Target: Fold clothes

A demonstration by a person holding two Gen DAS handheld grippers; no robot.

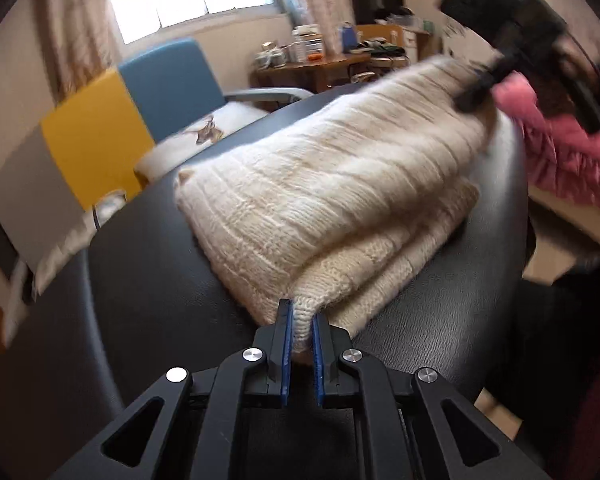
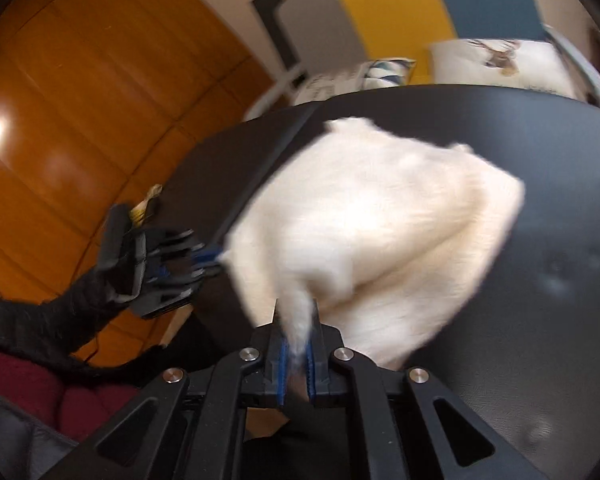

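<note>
A dark worktop (image 1: 148, 280) carries a cream knit sweater (image 1: 332, 184), folded over in layers; only the left wrist view shows the window, the blue armchair (image 1: 172, 80) and pink cloth (image 1: 560, 152); only the right wrist view shows the orange wooden floor (image 2: 80, 100); the left claw (image 1: 300, 320) pinches the sweater's near corner; the right claw (image 2: 296, 320) clamps another blurred edge.

Black leather-look table (image 1: 148, 264) with folded cream knit sweater (image 1: 320, 184) on top
</note>
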